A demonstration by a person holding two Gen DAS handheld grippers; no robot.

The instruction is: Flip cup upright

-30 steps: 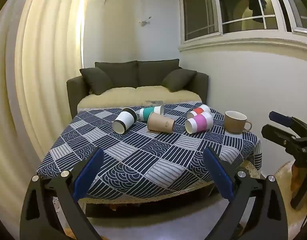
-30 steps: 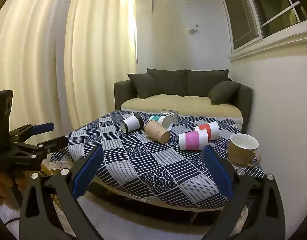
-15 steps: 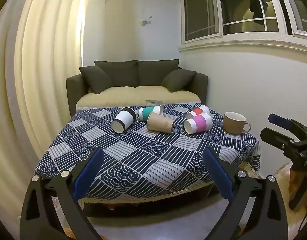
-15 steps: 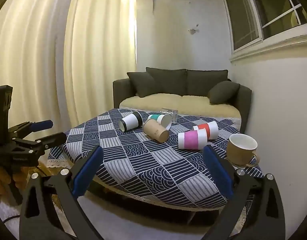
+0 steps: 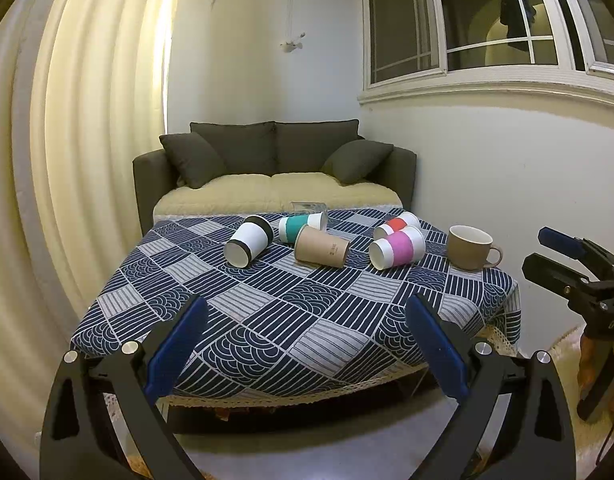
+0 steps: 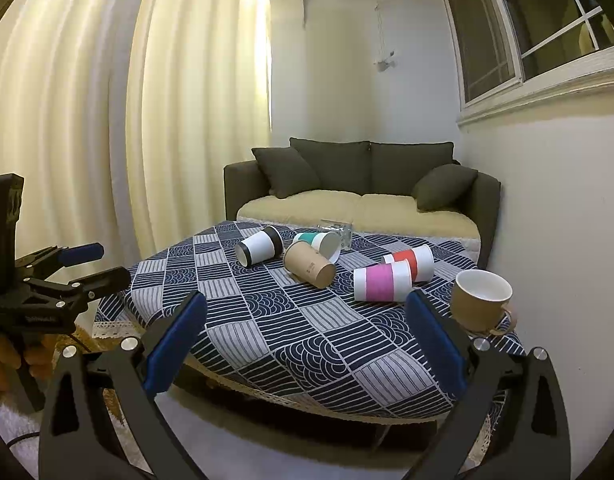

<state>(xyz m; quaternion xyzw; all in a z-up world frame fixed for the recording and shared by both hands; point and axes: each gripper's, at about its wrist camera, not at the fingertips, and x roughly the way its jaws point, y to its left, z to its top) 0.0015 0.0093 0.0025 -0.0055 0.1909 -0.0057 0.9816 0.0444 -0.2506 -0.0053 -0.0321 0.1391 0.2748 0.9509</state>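
Observation:
Several paper cups lie on their sides on the patterned table (image 5: 267, 320): a white-and-black cup (image 5: 249, 241), a teal cup (image 5: 300, 227), a brown cup (image 5: 322, 247), a pink cup (image 5: 396, 253) and a red cup (image 5: 397, 225). They also show in the right wrist view: white-and-black (image 6: 259, 246), brown (image 6: 309, 265), pink (image 6: 382, 281), red (image 6: 411, 262). My left gripper (image 5: 307, 344) is open and empty, short of the table's near edge. My right gripper (image 6: 307, 340) is open and empty, off the table's front right.
A tan mug (image 5: 469, 248) stands upright at the table's right side. A clear glass box (image 6: 337, 232) sits at the far edge. A dark sofa (image 5: 275, 168) stands behind the table, a curtain on the left, a wall on the right.
Both views have shifted slightly; the table sits a little lower and farther in the frames. Both grippers stay open. The cups have not moved.

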